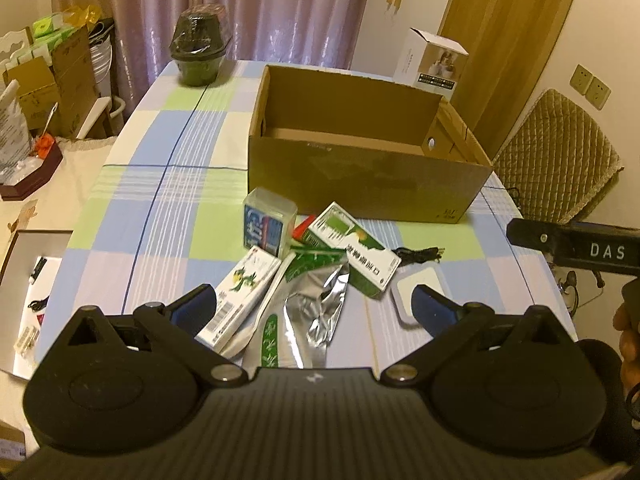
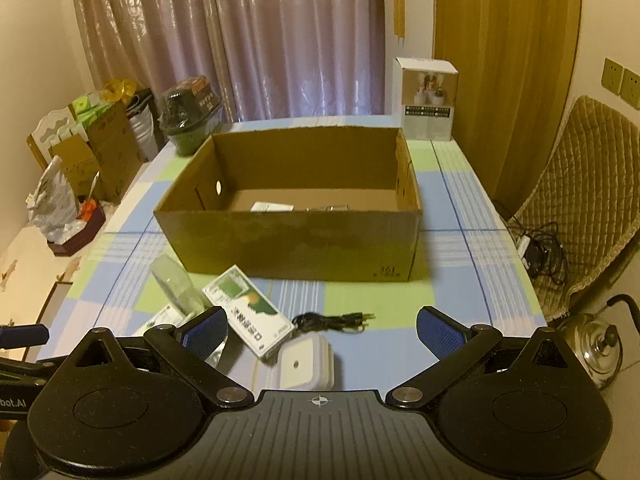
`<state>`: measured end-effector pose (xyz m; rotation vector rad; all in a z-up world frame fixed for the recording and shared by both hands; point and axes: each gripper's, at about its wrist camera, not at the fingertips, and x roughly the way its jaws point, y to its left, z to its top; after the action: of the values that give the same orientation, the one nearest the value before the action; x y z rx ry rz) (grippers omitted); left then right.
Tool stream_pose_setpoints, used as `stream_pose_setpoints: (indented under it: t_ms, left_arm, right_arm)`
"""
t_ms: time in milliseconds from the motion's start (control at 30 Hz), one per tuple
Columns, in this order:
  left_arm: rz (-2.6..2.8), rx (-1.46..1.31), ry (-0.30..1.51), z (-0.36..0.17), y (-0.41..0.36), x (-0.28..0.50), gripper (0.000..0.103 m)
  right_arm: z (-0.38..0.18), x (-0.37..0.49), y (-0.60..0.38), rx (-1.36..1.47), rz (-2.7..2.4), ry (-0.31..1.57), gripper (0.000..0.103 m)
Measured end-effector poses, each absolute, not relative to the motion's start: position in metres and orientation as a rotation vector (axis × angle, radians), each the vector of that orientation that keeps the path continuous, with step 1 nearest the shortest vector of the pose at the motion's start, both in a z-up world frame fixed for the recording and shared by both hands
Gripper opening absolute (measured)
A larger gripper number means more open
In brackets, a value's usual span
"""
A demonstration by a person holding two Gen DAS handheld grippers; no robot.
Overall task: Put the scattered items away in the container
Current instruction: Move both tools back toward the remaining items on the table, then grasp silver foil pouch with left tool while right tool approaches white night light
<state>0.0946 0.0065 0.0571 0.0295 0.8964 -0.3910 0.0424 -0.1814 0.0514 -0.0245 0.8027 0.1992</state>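
Right tool (image 1: pixel 576 250) arm lettered "DAS"; cardboard box (image 2: pixel 288 236) marked "361".

We hold the left gripper (image 1: pixel 314 304) tilted downward, its jaws spread wide with nothing pinched between the blue pads (image 1: pixel 196 306). Our right gripper (image 2: pixel 320 330) angles down the same way, its jaws wide apart and empty. Part of our right hand (image 1: pixel 628 344) shows at the left wrist view's edge.
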Motion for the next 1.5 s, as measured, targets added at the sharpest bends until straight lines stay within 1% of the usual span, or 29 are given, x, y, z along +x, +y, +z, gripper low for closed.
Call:
stream_pose_setpoints:
  t_ms: [667,900,1500]
  left_arm:
    - [-0.377,0.083,0.919,0.047,0.02,0.084,0.102]
    - [-0.382,0.117,0.924,0.041,0.022,0.086,0.102]
    - [-0.486,0.169,1.011,0.002,0.035,0.117,0.102]
  right_arm:
    - [0.027,0.025,-0.195,-0.014,0.18,0.864,0.103]
    - [0.01,0.019,-0.201,-0.019,0.179,0.896,0.103]
    - [-0.029,0.029,-0.179,-0.075,0.238,0.927,0.103]
